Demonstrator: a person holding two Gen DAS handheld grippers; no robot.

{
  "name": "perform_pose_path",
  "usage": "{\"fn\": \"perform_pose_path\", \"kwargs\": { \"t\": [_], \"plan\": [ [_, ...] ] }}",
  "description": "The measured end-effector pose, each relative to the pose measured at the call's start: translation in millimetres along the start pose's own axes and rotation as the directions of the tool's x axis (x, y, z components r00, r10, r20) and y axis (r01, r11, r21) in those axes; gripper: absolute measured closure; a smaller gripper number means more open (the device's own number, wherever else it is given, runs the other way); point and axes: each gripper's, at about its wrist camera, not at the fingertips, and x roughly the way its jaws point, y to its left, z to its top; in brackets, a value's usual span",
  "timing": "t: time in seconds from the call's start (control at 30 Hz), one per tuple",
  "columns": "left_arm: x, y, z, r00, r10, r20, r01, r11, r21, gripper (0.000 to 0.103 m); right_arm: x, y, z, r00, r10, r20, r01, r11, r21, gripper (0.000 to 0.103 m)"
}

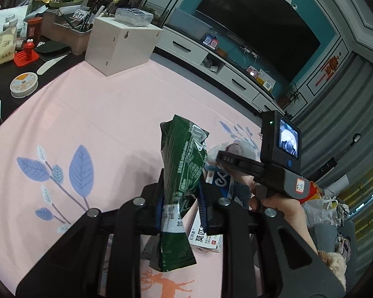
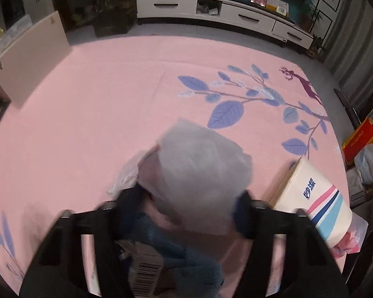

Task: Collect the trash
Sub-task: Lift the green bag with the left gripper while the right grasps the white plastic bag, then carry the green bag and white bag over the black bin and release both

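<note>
Left wrist view, left gripper (image 1: 179, 203) jaws clamped on green wrapper (image 1: 182, 173) above pink cloth (image 1: 99, 114), right gripper (image 2: 186, 206) jaws around crumpled white tissue (image 2: 199, 171), contact unclear, beside striped pack (image 2: 318, 198).

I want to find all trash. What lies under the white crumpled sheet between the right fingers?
Under the white sheet, a blue item and a barcoded box show on the pink cloth. Anything directly beneath stays covered.

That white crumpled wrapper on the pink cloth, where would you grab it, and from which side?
Grip the crumpled wrapper across its bulging middle, coming down from above. It lies as a soft, rounded heap on the pink cloth, so a squeeze from both sides should gather it. The right tool already straddles its near end, one finger on either side.
</note>
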Motion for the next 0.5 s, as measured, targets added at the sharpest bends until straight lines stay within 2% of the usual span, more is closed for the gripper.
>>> {"fn": "perform_pose_path", "kwargs": {
  "t": [0.07,0.13,0.3,0.5],
  "plan": [
    [-1,-2,-1,1.0,0.003,0.004,-0.003,1.0,0.006,0.08,-5,-6,-1,1.0,0.007,0.009,-0.007,1.0,-0.001,0.07],
    [-2,-4,-3,1.0,0.003,0.008,-0.003,1.0,0.012,0.08,-14,-14,-3,0.999,0.032,0.017,-0.032,0.999,0.009,0.074],
    [-3,-11,-5,1.0,0.004,0.011,-0.005,0.999,0.034,0.08,-66,-36,-20,0.985,0.132,0.109,-0.133,0.991,0.001,0.075],
    [-2,-26,-12,1.0,0.009,0.004,-0.009,0.996,0.088,0.08,-138,-75,-81,0.946,0.206,0.249,-0.21,0.978,-0.011,0.075]
  ]
}}
